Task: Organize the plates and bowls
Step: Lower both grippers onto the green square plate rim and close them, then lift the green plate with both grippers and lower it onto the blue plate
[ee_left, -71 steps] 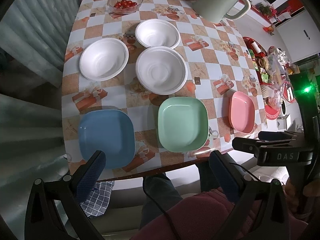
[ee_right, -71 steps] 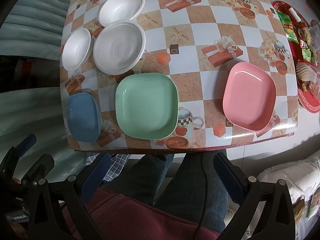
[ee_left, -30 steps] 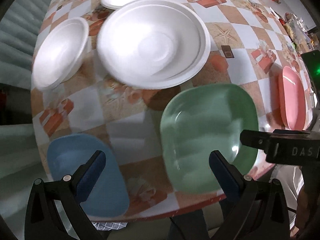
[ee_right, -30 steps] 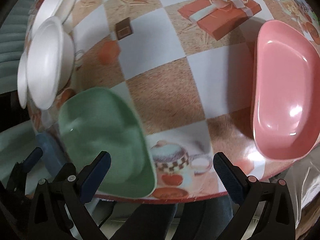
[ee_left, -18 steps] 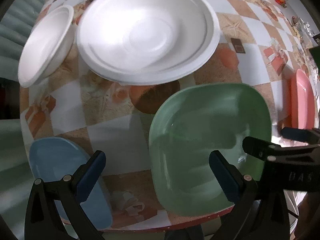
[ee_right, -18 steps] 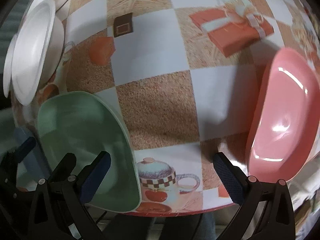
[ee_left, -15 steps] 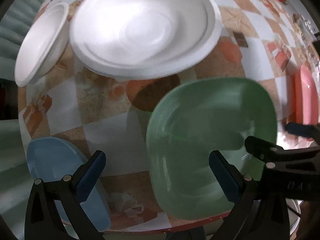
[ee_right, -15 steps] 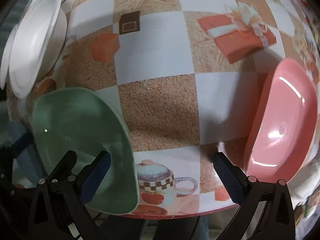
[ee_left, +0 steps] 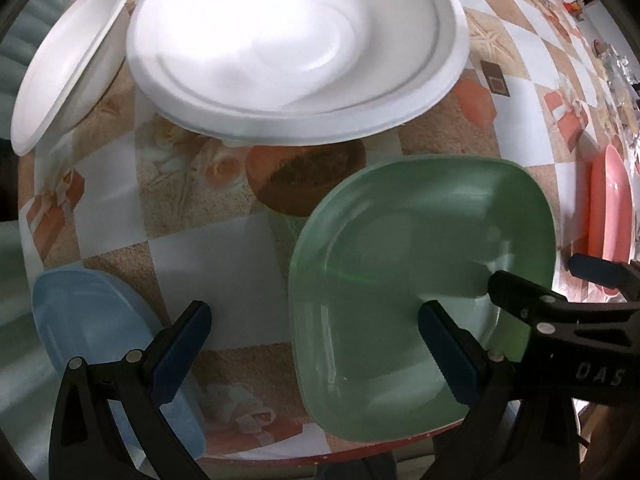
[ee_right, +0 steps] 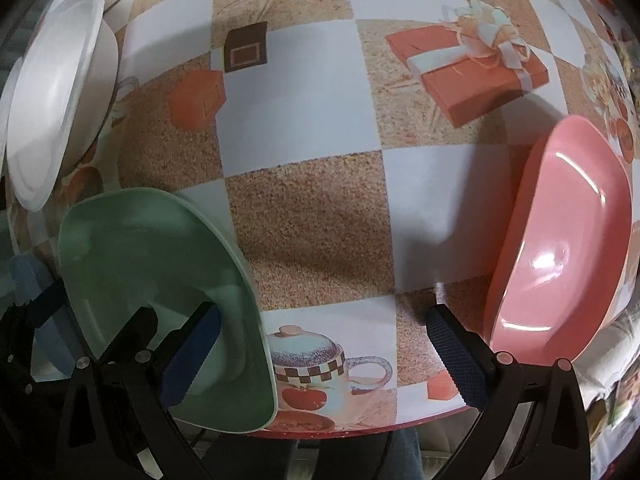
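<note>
A green square plate (ee_left: 420, 300) lies at the table's near edge, between a blue plate (ee_left: 100, 328) and a pink plate (ee_left: 608, 220). Behind them sit a big white plate (ee_left: 296, 48) and a white bowl (ee_left: 64, 60). My left gripper (ee_left: 316, 356) is open and low over the table, with one finger over the blue plate's rim and the other over the green plate. My right gripper (ee_right: 322, 360) is open too. Its left finger is above the green plate (ee_right: 160, 280), its right finger beside the pink plate (ee_right: 560, 240). Neither gripper holds anything.
The tablecloth (ee_right: 304, 208) is checkered with gift-box and teapot prints. The table's front edge runs just under both grippers. In the right wrist view the white dishes (ee_right: 52, 100) crowd the far left. The left gripper's fingers (ee_right: 44, 304) show dark at the lower left.
Both grippers have come down and forward from above the person's lap to just over the table's near edge. They now flank the green plate. No dish has moved.
</note>
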The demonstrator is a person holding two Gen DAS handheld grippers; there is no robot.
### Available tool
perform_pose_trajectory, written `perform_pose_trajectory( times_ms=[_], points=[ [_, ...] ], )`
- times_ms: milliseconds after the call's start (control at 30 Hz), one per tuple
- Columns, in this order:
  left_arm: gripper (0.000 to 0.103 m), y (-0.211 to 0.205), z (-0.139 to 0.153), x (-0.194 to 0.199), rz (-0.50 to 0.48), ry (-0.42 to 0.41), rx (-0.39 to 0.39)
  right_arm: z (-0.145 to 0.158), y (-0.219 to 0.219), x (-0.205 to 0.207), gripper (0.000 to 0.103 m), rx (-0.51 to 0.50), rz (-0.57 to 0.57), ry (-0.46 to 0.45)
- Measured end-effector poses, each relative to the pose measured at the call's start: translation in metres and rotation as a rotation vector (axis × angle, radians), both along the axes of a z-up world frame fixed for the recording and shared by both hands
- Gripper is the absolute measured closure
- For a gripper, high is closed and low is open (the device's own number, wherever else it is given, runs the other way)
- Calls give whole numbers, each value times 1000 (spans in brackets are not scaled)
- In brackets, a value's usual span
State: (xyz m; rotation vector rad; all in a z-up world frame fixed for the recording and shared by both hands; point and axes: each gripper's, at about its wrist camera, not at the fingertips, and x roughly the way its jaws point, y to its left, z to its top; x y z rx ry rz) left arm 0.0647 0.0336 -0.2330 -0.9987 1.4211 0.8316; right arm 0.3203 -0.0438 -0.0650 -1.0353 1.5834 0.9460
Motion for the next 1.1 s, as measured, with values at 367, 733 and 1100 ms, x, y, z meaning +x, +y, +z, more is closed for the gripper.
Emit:
perform_pose_trajectory(
  times_ms=[367, 733, 1100],
  points=[
    [40, -15, 5, 20, -111, -50, 48, 13, -13, -17, 90, 102, 81, 67],
    [85, 12, 2, -3, -27, -48, 33, -1, -17, -10, 90, 60, 41, 111],
    [86, -1, 27, -3, -30, -61, 61, -3, -21, -17, 90, 49, 49, 97]
  ],
)
